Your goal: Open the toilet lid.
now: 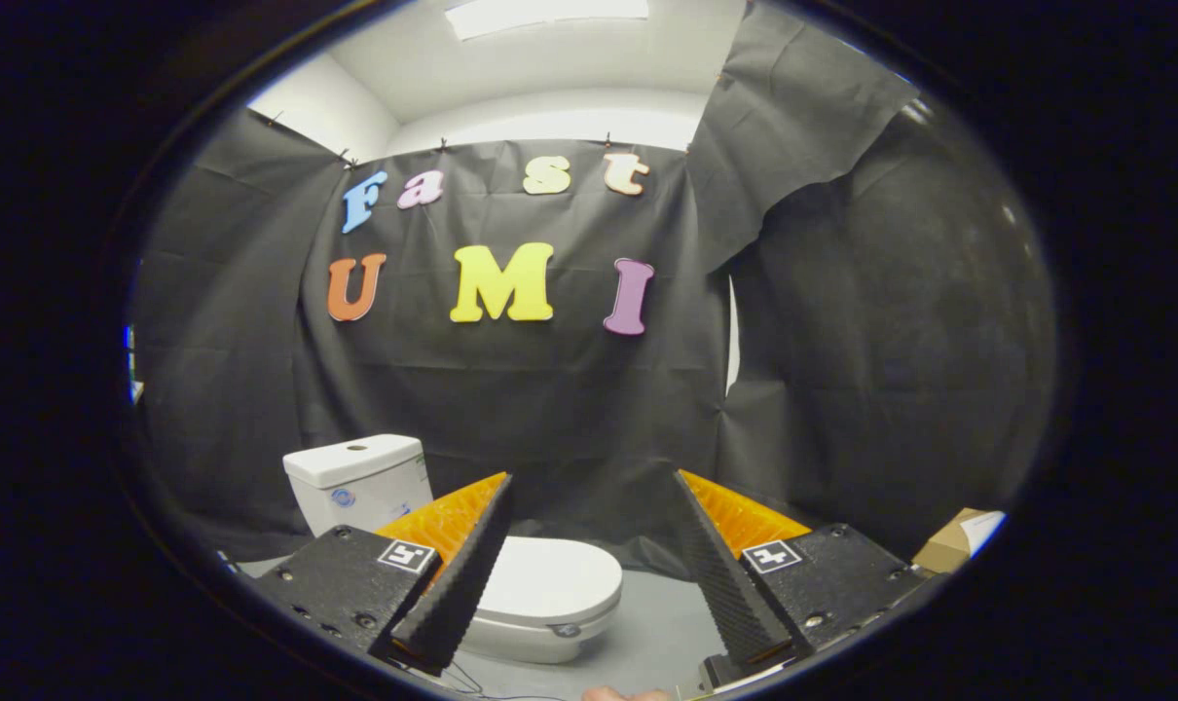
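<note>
Here the gripper [594,487] is hanging in the air with its two fingers [458,574] spread wide apart, gripping nothing; the gap between them is looking out on grey floor [662,628] and black cloth wall [550,409]. Just beyond the left finger, a white toilet [540,604] is sitting on the floor, partly hidden by that finger. Its lid [550,576] is lying flat and closed over the bowl, and no finger is touching it. The front of the bowl is pointing right and toward the near side, reaching into the left part of the gap between the fingers. Farther off and to the left, the toilet's white tank [360,479] is standing upright against the cloth wall, its top cover in place. Far off to the right, past the right finger, a brown cardboard box [949,545] is resting near the wall. Above the cloth, a white ceiling [550,58] with a bright light panel is showing.
</note>
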